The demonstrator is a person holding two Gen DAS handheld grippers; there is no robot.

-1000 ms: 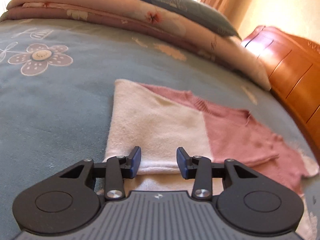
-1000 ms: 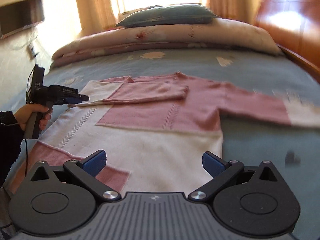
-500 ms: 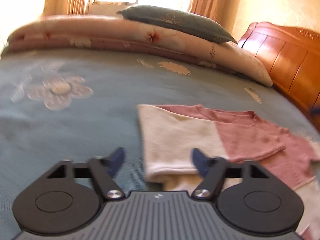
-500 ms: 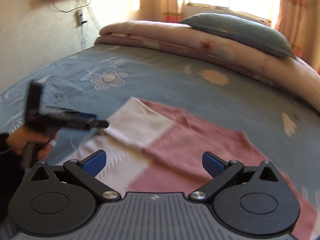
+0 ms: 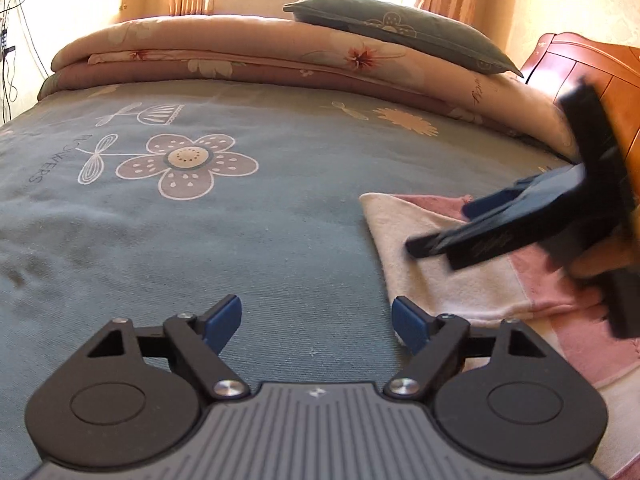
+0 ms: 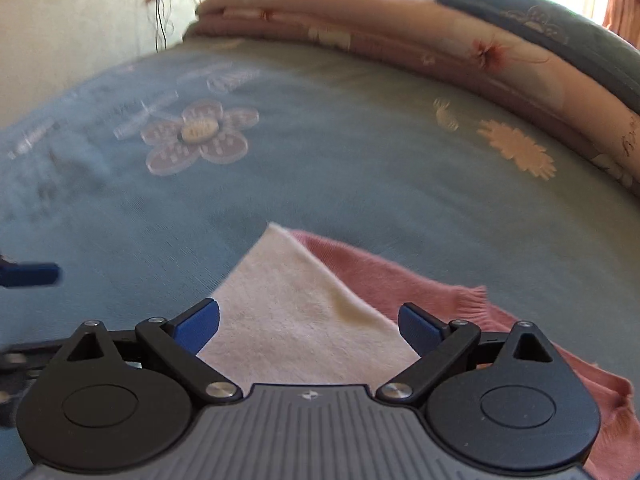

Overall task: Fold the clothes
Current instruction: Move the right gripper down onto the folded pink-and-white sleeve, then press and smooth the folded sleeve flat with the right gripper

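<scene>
A pink and cream sweater lies on the bed, one sleeve folded across its body. My left gripper is open over bare bedspread, just left of the cream cuff, with nothing between its fingers. My right gripper is also open and hovers low over the cream cuff, with pink knit to its right. In the left wrist view the right gripper comes in from the right over the cuff, held by a hand. A blue fingertip of the left gripper shows at the left edge of the right wrist view.
The blue-grey bedspread with flower prints stretches to the left and ahead. A rolled floral quilt and a dark pillow lie along the far side. A wooden headboard stands at the right.
My left gripper opened, let go of the cream sleeve edge and drew back left onto bare bedspread. My right gripper swung left across the sweater to the cream cuff.
</scene>
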